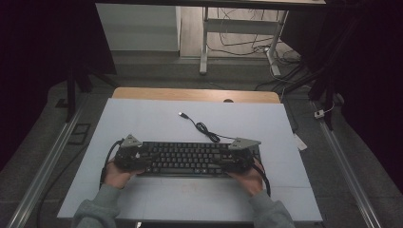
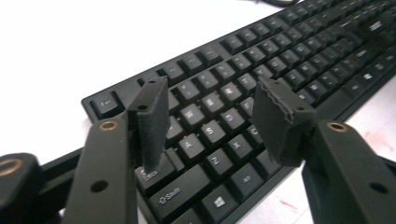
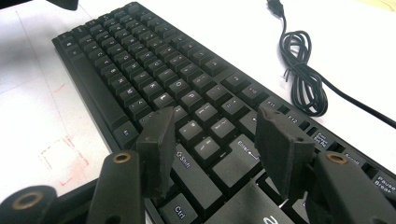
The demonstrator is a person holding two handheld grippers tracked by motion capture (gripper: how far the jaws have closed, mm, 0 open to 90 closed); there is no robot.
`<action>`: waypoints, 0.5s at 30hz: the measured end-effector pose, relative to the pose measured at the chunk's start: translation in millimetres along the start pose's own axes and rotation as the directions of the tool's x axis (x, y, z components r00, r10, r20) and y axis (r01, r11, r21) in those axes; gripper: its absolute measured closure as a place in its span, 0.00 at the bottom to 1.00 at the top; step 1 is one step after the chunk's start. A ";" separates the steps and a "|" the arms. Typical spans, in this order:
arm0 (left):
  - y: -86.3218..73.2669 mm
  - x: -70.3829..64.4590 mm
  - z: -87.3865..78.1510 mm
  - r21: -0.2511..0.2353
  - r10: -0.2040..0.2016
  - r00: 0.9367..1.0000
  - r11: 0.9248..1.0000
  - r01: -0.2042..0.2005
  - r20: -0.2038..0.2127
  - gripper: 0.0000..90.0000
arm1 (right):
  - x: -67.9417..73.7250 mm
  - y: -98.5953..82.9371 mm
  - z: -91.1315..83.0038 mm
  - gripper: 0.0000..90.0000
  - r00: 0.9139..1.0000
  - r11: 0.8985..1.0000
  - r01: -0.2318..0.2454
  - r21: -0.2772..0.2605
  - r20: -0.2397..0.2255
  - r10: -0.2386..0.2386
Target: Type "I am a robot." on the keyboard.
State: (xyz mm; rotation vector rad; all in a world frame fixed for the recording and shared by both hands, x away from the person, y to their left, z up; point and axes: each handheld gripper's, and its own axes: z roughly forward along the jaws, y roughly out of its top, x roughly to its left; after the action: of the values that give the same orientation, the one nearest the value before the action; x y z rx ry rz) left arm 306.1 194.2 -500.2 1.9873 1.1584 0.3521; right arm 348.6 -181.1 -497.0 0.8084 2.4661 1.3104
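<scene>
A black keyboard (image 1: 185, 158) lies on the white board, long side facing the person. Its black cable (image 1: 205, 129) runs in a coiled bundle toward the back and ends in a USB plug (image 1: 182, 114). My left gripper (image 1: 135, 159) hovers over the keyboard's left end, jaws apart above the Caps Lock and letter keys (image 2: 212, 133). My right gripper (image 1: 236, 160) hovers over the right end, jaws apart above the Shift and Enter keys (image 3: 212, 154). Nothing sits between either pair of jaws. The coiled cable (image 3: 303, 74) lies past the keyboard's far edge in the right gripper view.
The white board (image 1: 142, 118) covers a wooden table (image 1: 195, 94). Faint red marks (image 3: 63, 156) show on the board near the keyboard's front edge. Beyond the table stand a white desk frame (image 1: 204, 42) and loose cables on the floor (image 1: 247, 45).
</scene>
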 end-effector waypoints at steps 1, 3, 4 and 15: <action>-0.7 0.8 0.7 0.005 -0.002 1.000 1.000 0.002 -0.006 0.52 | 0.0 0.1 -0.1 0.53 1.000 1.000 0.000 0.001 0.002 0.000; -2.3 2.6 1.7 0.013 -0.002 1.000 1.000 0.002 -0.013 0.55 | -0.1 0.1 -0.2 0.53 1.000 1.000 0.001 0.003 0.001 -0.001; -3.1 3.6 2.0 0.017 0.001 1.000 1.000 -0.001 -0.013 0.58 | -0.1 0.0 -0.2 0.53 1.000 1.000 0.001 0.004 0.001 -0.001; -8.0 6.1 8.7 0.081 0.020 1.000 0.996 -0.020 -0.001 0.91 | 0.3 -0.2 0.8 0.53 1.000 1.000 0.005 0.011 0.003 -0.005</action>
State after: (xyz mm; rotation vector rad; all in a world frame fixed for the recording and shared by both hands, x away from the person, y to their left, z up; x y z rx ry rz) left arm 309.6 197.1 -512.6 2.0708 1.1712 0.3212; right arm 348.7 -180.5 -497.6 0.8049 2.4733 1.2945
